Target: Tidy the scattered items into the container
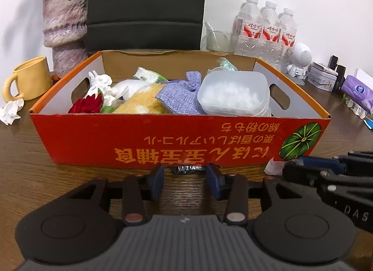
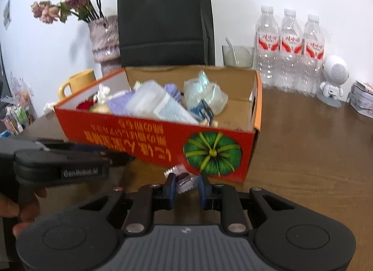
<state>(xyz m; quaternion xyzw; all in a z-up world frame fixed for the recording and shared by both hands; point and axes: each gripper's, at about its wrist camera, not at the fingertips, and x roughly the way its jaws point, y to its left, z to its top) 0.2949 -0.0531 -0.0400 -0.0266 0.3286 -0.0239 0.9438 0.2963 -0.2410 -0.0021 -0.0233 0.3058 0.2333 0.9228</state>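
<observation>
Right then, the two scattered sweets lay on the wooden table hard against the front wall of the orange cardboard box. A dark candy wrapper sat between the fingers of my left gripper, whose jaws stood apart and not closed on it; its print seemed to read "COFFEE CANDY", though I could not be sure. A silvery wrapped candy lay between the fingers of my right gripper, also spread with nothing clamped. I judged both sweets light, crinkly and slippery, best pinched across the firm middle rather than the twisted ends. Inside the box I saw a lidded plastic tub, a lilac cloth pouch and a red flower. Upside-down Japanese lettering and a green pumpkin picture marked the box; the other tool read "GenRobot.AI".
</observation>
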